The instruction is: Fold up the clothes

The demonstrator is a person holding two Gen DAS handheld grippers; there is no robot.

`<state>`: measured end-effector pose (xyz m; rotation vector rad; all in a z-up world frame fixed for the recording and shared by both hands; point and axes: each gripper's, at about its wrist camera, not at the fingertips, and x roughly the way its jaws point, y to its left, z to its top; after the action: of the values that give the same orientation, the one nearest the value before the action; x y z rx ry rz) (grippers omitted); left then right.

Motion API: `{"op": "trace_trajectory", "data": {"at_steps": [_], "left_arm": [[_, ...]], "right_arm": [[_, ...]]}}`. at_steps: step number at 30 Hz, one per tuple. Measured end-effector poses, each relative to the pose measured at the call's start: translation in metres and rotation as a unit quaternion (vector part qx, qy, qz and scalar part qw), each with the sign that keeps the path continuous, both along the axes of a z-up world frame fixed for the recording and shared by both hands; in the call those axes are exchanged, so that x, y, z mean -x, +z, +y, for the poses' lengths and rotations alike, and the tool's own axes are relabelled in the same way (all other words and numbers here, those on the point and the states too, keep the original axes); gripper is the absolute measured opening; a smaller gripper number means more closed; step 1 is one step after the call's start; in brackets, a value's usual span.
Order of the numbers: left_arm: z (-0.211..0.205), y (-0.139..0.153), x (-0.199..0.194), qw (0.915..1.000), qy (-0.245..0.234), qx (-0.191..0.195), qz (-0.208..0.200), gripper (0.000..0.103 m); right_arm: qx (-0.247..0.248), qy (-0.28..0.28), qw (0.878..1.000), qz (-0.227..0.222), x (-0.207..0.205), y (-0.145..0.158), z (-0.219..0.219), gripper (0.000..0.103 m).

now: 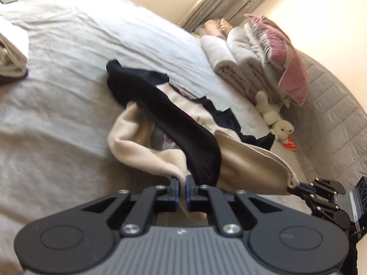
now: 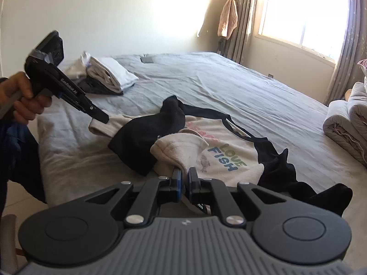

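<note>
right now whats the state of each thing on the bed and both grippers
left gripper: shut on the shirt's cream hem
right gripper: shut on the cream hem too
shirt: cream with black sleeves, half spread, hem lifted, one black sleeve thrown across the front
folded clothes: stacked, untouched
rolled quilts: rolled up at the bed's edge
plush toy: lying by the pillows

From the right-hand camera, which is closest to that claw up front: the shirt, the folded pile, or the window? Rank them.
1. Cream shirt with black sleeves: its hem is pinched in the right claw.
2. Stack of folded clothes: left of the shirt, farther up the bed.
3. Window: upper right, on the far wall beyond the bed.
</note>
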<state>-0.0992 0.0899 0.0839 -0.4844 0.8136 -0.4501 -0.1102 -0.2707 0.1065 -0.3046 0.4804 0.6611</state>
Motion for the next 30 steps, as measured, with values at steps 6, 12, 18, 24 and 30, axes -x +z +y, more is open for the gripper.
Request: {"op": "trace_trajectory", "data": {"at_steps": [6, 12, 18, 24, 30], "left_arm": [[0.025, -0.008, 0.011, 0.9997, -0.009, -0.015, 0.014, 0.005], [0.023, -0.025, 0.018, 0.9968, -0.041, -0.057, 0.036, 0.006], [0.043, -0.014, 0.015, 0.9980, -0.017, -0.060, 0.011, 0.006], [0.047, -0.016, 0.010, 0.9982, 0.003, -0.059, 0.014, 0.007], [0.033, -0.020, 0.010, 0.9959, -0.019, -0.087, 0.017, 0.026]], "right_arm": [[0.002, 0.042, 0.998, 0.044, 0.033, -0.011, -0.027, 0.007], [0.090, 0.060, 0.986, 0.126, 0.038, -0.049, -0.024, 0.005], [0.071, 0.045, 0.987, 0.135, 0.030, -0.051, -0.028, 0.017], [0.016, -0.008, 0.989, 0.149, 0.010, -0.049, -0.028, 0.035], [0.057, 0.056, 0.993, 0.087, 0.032, -0.053, 0.019, 0.069]]}}
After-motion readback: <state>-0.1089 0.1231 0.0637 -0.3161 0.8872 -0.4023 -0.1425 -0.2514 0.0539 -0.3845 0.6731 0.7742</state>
